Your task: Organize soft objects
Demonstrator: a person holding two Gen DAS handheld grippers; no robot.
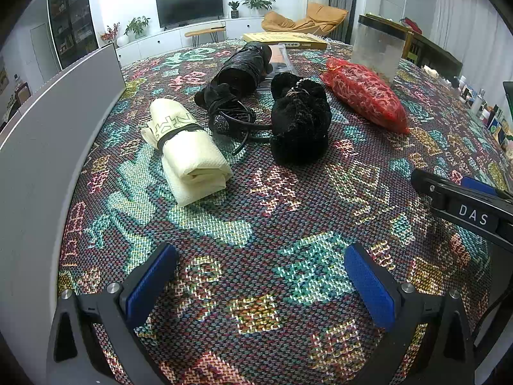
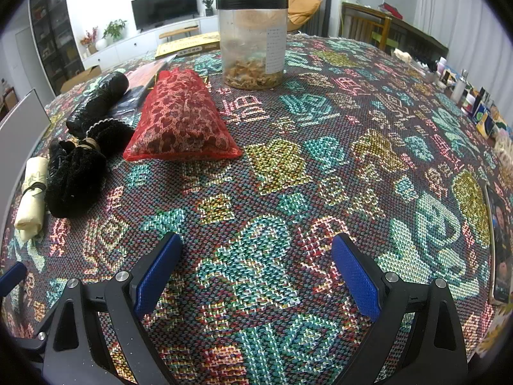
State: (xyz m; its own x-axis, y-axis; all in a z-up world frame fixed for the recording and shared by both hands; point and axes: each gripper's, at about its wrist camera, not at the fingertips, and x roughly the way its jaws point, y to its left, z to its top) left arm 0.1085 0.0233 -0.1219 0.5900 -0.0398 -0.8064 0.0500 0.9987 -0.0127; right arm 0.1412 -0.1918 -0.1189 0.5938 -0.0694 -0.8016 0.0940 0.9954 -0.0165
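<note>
Woven cloth: the patterned table cover [image 1: 256,224] lies under both my grippers and under all the soft things.

Left wrist view, my fingers: my left gripper [image 1: 259,284] has its blue pads spread wide, nothing between them, only bare cover.

Left wrist view, cream roll: the rolled cream towel [image 1: 186,154], tied with a dark band, lies ahead and to the left of my fingers; its long axis runs away from me, leaning left at the far end.

Left wrist view, black things: a fuzzy black pouch [image 1: 299,122] sits straight ahead, beyond the towel's near end, and a tangle of black cord [image 1: 229,112] lies between the two.

Left wrist view, red bag: the red mesh bag [image 1: 365,94] lies far ahead to the right, near a clear jar [image 1: 378,48].

Left wrist view, other hand: my right gripper [image 1: 465,205] shows at the right edge.

Right wrist view, my fingers: my right gripper's pads are likewise spread apart and empty.

Right wrist view, red bag: it lies ahead and left of these fingers, long axis pointing away.

Right wrist view, towel: far off at the left edge.

Judgement: the towel is the left hand's nearer pick, the red bag the right's.
</note>
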